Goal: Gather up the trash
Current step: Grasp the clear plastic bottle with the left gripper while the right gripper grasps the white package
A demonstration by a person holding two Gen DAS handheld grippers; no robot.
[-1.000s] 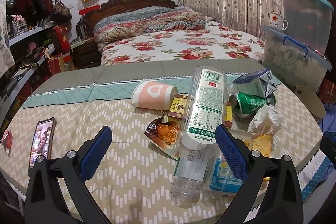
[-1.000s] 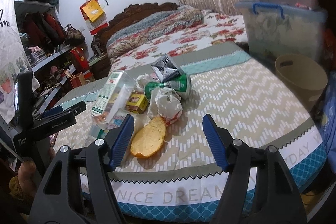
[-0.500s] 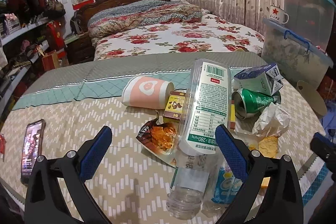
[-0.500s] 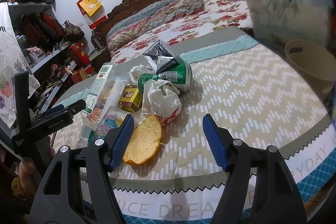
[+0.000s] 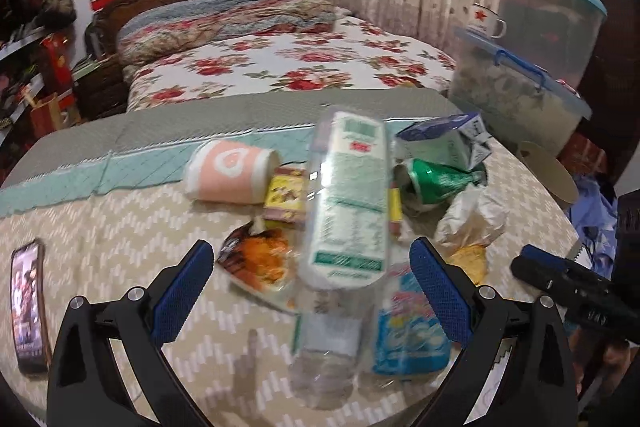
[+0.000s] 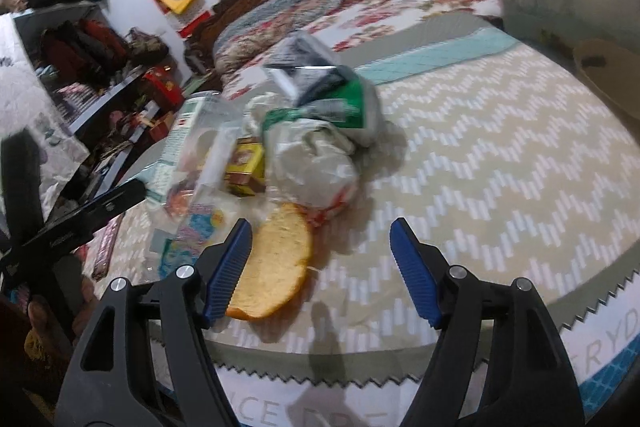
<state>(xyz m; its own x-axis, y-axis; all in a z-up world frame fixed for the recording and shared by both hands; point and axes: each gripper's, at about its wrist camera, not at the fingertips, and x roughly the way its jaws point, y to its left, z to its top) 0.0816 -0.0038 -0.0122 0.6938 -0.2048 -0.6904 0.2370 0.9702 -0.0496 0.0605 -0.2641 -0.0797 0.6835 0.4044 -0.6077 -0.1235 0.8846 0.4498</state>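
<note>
A pile of trash lies on the patterned tablecloth [image 5: 120, 247]. A clear plastic bottle [image 5: 344, 211] with a white-green label lies lengthwise, its mouth toward my open left gripper [image 5: 308, 291], which hovers just before it. Around it lie a pink paper cup [image 5: 228, 175], a yellow box [image 5: 284, 195], a snack wrapper [image 5: 256, 259], a blue packet [image 5: 408, 331], a green can [image 5: 436, 179] and a crumpled carton [image 5: 448, 143]. My right gripper [image 6: 320, 267] is open over the table's front edge, its left finger beside a piece of bread [image 6: 276, 263]. Crumpled paper [image 6: 316, 163] lies behind the bread.
A phone [image 5: 26, 307] lies at the table's left edge. A beige bin [image 6: 608, 75] stands past the right edge, with stacked plastic storage boxes [image 5: 520, 95] behind it. A bed [image 5: 280, 63] stands beyond the table, shelves [image 6: 92, 67] on the left.
Both grippers have moved forward toward the trash pile. The bottle is closer between my left fingers, and the bread is closer to my right gripper's left finger. Both stayed open.
</note>
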